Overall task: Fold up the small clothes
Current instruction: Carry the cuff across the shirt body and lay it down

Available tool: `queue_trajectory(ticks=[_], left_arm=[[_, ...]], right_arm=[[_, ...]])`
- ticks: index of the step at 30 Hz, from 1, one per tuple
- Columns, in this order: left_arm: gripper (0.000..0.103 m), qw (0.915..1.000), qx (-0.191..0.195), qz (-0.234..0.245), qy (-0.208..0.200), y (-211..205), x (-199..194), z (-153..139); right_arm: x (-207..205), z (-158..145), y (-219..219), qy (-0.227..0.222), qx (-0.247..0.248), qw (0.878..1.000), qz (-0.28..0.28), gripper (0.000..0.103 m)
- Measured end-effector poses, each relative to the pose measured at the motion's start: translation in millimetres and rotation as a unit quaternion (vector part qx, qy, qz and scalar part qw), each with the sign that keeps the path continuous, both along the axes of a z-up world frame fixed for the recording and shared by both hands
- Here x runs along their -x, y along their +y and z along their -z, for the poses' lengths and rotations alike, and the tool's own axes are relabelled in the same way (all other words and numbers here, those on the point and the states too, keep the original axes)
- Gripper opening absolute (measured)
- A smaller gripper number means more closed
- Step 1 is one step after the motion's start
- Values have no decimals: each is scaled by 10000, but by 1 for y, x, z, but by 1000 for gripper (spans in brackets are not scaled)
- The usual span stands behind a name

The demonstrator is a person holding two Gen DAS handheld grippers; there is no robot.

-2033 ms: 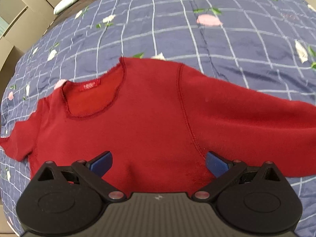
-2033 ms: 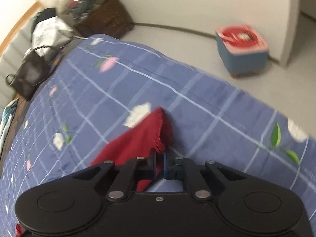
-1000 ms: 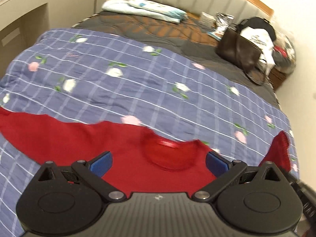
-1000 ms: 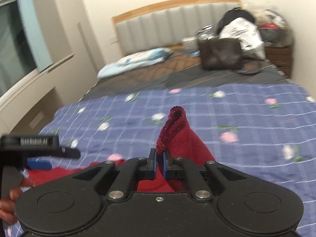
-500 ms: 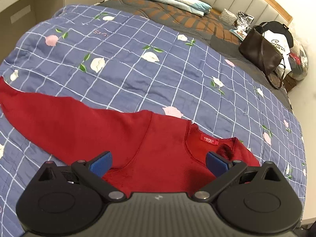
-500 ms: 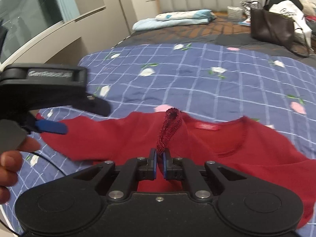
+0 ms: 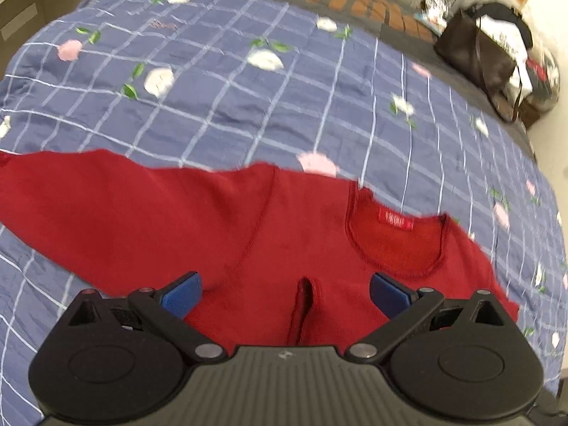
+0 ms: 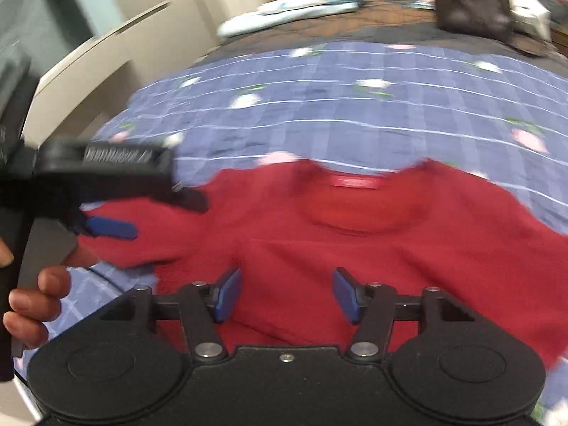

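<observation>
Lying on the quilt [image 7: 319,81], the red sweater [image 7: 177,213] shows an unreadable neck label [image 7: 396,219]; both jaws spread, empty.

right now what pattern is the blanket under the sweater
Blue blanket with a white grid and scattered flowers; clearest in the left wrist view.

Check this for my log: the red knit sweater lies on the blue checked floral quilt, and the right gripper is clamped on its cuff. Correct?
Not quite. The red knit sweater lies on the blue checked floral quilt, but the right gripper is open, holding nothing, as the right wrist view shows.
</observation>
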State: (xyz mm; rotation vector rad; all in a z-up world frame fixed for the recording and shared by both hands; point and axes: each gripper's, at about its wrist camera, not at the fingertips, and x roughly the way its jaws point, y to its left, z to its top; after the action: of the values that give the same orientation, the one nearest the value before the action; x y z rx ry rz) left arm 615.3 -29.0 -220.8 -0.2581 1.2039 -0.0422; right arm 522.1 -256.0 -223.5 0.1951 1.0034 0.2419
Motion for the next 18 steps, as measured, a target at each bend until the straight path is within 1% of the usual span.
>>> queue_trajectory(ticks=[3,6,8,10,11,13,14,15,17,18], left_arm=[[103,9992,-270,222,196,-20,-1,18],[103,9973,-510,402,342,-36,-1,35],[103,9954,-671,513,448,-47,-1,47],[102,9929,-873,569,567,-56,-2,57],[102,9918,-959,582,608,-59,-1,62],[102,9907,-1032,579,672,-63,-1,68],[102,9904,-1050,566,704,-65,-1,70],[102,9901,-1065,549,729,-65,-1,72],[102,9900,-1071,521,758,-66,0,73],[102,9899,-1076,512,764,-66,0,73]], right_arm=[[13,2,-49,78,293,9977,598,67],[20,13,-111,276,588,9884,1370,67],[16,21,-148,360,540,9807,1844,66],[7,27,-185,362,342,9746,2184,63],[1,30,-200,407,182,9734,2249,63],[-13,39,-221,600,-238,9716,2275,56],[-20,44,-229,652,-426,9703,2290,56],[-26,48,-233,694,-545,9693,2296,56],[-39,57,-238,844,-711,9678,2263,51],[-44,62,-239,955,-690,9684,2200,42]])
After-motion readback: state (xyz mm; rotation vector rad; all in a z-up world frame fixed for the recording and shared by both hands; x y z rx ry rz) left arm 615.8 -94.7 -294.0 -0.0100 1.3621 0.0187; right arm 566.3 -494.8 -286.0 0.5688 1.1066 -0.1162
